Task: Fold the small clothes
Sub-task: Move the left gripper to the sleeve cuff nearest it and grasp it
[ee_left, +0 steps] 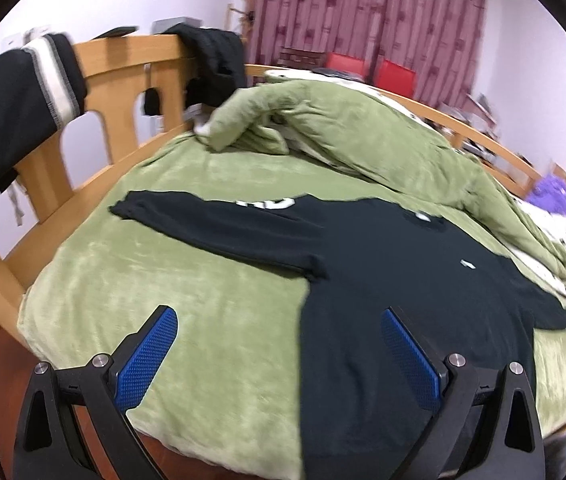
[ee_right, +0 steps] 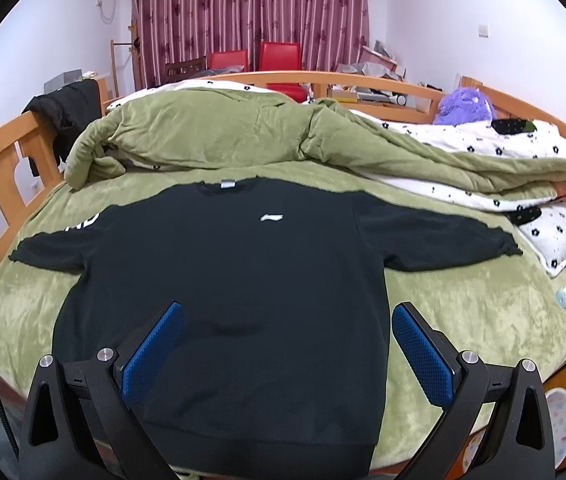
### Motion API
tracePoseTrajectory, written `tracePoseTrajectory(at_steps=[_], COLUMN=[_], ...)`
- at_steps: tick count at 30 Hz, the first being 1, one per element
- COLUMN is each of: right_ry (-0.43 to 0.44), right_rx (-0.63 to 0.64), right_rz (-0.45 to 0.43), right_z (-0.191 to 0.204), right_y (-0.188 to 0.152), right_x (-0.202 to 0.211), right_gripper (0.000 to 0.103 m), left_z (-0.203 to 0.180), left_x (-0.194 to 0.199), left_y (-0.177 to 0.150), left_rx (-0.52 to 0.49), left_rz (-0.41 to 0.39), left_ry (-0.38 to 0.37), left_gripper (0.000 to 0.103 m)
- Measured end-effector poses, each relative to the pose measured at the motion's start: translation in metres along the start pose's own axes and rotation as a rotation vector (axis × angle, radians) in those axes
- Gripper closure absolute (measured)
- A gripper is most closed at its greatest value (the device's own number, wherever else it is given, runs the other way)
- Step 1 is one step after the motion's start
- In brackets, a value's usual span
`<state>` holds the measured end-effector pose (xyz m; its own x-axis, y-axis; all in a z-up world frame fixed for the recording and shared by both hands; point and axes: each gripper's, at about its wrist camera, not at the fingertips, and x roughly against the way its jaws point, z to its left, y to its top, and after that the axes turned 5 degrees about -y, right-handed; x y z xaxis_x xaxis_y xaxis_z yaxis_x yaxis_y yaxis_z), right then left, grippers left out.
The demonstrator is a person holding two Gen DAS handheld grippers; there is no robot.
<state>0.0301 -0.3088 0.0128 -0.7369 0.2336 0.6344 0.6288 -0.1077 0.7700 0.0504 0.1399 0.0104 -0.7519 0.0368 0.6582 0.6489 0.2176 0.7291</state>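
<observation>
A black long-sleeved sweatshirt point(ee_right: 227, 272) with a small white chest logo lies flat and face up on the green bed cover point(ee_right: 463, 312), both sleeves spread out. It also shows in the left wrist view point(ee_left: 395, 280). My right gripper point(ee_right: 287, 320) is open and empty, above the sweatshirt's lower body near the hem. My left gripper point(ee_left: 279, 320) is open and empty, over the bed's front edge at the sweatshirt's left side, below its left sleeve point(ee_left: 203, 224).
A bunched green quilt point(ee_right: 211, 132) with a white flowered lining lies across the far side of the bed. The wooden bed rail point(ee_left: 131, 80) carries hung dark clothes point(ee_left: 15, 108). A purple plush toy point(ee_right: 467, 106) sits at the far right. Red chairs and curtains stand behind.
</observation>
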Motion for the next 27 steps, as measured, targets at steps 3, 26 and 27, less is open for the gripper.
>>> tracePoseTrajectory(at_steps=[3,26,27], right_ry=[-0.016,0.156,0.154], right_rx=[0.024,0.019,0.022], right_rz=[-0.011,0.045,0.051], right_z=[0.009,0.07,0.072], right_y=[0.014,0.061,0.062], right_x=[-0.007,-0.15,-0.155], right_gripper=[0.001,0.011,0.011], left_z=[0.018,0.132,0.135], left_x=[-0.014,-0.206,-0.214], left_y=[0.01,0.039,0.041], left_rx=[0.029,0.226,0.231], left_rz=[0.015,0.129,0.129], left_ry=[0.035,0.145,0.152], left_gripper=[0.002,0.009,0.009])
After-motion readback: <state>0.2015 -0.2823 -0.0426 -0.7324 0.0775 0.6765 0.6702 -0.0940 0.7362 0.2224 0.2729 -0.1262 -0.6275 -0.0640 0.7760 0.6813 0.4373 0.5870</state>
